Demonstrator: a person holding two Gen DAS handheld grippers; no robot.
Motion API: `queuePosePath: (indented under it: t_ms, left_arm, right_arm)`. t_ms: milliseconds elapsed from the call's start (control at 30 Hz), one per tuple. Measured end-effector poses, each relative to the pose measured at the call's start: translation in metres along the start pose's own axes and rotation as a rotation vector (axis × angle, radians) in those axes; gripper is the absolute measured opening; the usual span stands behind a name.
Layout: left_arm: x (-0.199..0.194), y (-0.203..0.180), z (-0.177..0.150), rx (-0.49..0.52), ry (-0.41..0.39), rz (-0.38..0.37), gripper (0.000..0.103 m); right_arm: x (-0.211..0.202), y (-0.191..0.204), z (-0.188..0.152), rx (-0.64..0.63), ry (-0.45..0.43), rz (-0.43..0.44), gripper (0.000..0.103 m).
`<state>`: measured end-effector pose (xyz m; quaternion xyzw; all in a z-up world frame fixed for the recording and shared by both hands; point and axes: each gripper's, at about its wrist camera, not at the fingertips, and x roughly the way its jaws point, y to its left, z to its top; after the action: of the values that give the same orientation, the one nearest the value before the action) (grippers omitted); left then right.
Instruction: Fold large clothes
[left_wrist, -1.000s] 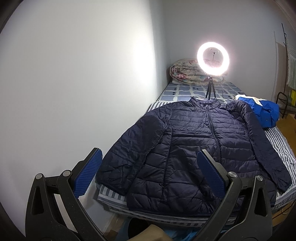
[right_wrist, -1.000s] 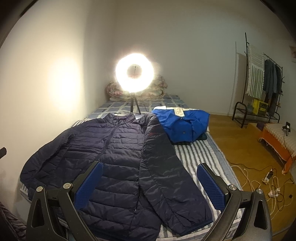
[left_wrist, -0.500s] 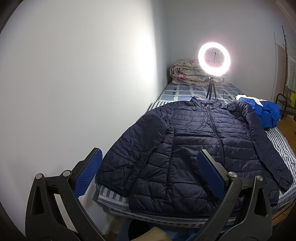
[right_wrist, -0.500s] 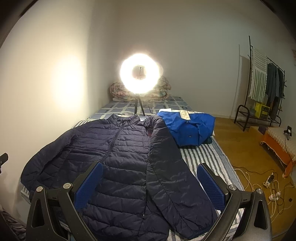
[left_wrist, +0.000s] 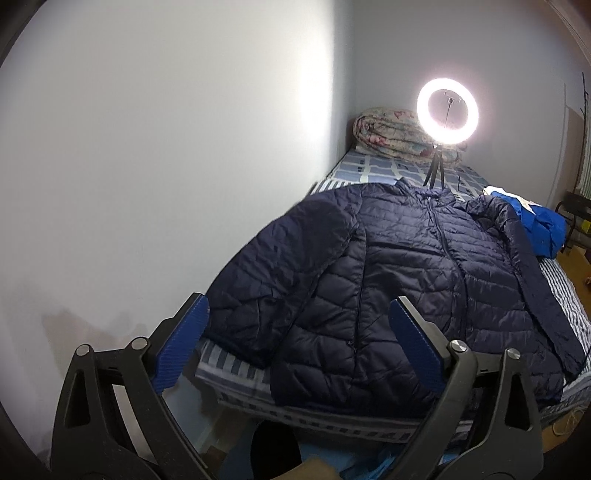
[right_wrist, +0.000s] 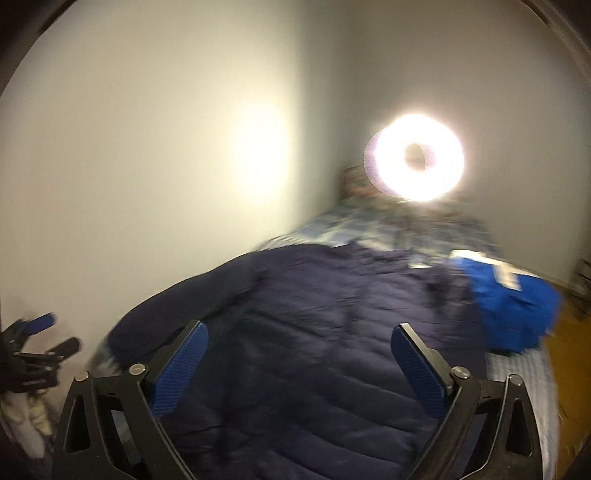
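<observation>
Blue-padded fingers (left_wrist: 184, 343) of the left gripper (left_wrist: 299, 343) stand spread wide in the foreground of the left wrist view, with nothing between them; they hang above the near edge of the bed (left_wrist: 332, 413), over the hem of the navy puffer jacket (left_wrist: 406, 266). The right gripper (right_wrist: 299, 365) also has its fingers (right_wrist: 181, 365) spread apart and empty, hovering over the lower part of the same jacket (right_wrist: 332, 332). The right wrist view is blurred, so fine detail there cannot be made out; at its left edge the other gripper's dark frame and a blue pad (right_wrist: 37, 321) show.

That jacket lies flat and front-up on the striped sheet, zipped, collar toward the far end of the bed. Its one sleeve lies along the wall side down to the near corner, the other runs down the opposite side toward the bed's open edge.

Beyond the far shoulder, just beside the jacket, sits a bundled bright blue garment (left_wrist: 543, 229) with a pale patch on top. Farther back a lit ring light (left_wrist: 447, 110) stands on a small tripod (left_wrist: 436, 170) on the checked part of the bedding. Behind it a rolled floral quilt (left_wrist: 391, 133) rests against the far wall, in the corner.
</observation>
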<state>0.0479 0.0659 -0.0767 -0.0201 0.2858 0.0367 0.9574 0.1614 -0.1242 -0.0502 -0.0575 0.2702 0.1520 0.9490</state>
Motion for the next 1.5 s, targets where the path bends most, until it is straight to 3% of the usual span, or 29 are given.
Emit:
queuePosePath:
  t_ms: [67,267,400,533,700,867,1200,1267,1300,1367,1500]
  left_arm:
    - [-0.002,0.005,-0.008,-0.003,0.002,-0.014,0.097]
    - [-0.020,0.017,-0.032,-0.047,0.044,-0.049,0.086]
    - [-0.032,0.030,-0.049,-0.091,0.083,-0.046,0.085]
    - [-0.040,0.043,-0.061,-0.130,0.126,-0.047,0.074]
    - [-0.046,0.057,-0.071,-0.163,0.149,-0.031,0.074]
    - [-0.046,0.068,-0.072,-0.184,0.144,-0.008,0.074]
    - [-0.045,0.076,-0.073,-0.184,0.145,0.015,0.074]
    - [-0.044,0.077,-0.073,-0.183,0.148,0.021,0.074]
    - [-0.042,0.077,-0.072,-0.182,0.151,0.024,0.074]
    - [-0.039,0.077,-0.071,-0.174,0.155,0.027,0.074]
    - [-0.035,0.071,-0.064,-0.145,0.146,0.025,0.074]
  right_arm:
    - [0.020,0.025,0.004,-0.072,0.032,0.078,0.088]
    - [0.086,0.110,0.004,-0.236,0.147,0.350,0.071]
    - [0.116,0.163,-0.006,-0.315,0.202,0.469,0.069]
    - [0.151,0.207,-0.023,-0.391,0.277,0.548,0.065]
    - [0.193,0.242,-0.042,-0.461,0.361,0.595,0.063]
    - [0.230,0.271,-0.063,-0.482,0.453,0.614,0.056]
    - [0.275,0.300,-0.100,-0.551,0.547,0.566,0.052]
    - [0.283,0.301,-0.105,-0.560,0.550,0.538,0.033]
    - [0.284,0.301,-0.104,-0.551,0.549,0.543,0.031]
    - [0.287,0.293,-0.096,-0.482,0.555,0.578,0.011]
    - [0.281,0.268,-0.073,-0.353,0.516,0.622,0.004]
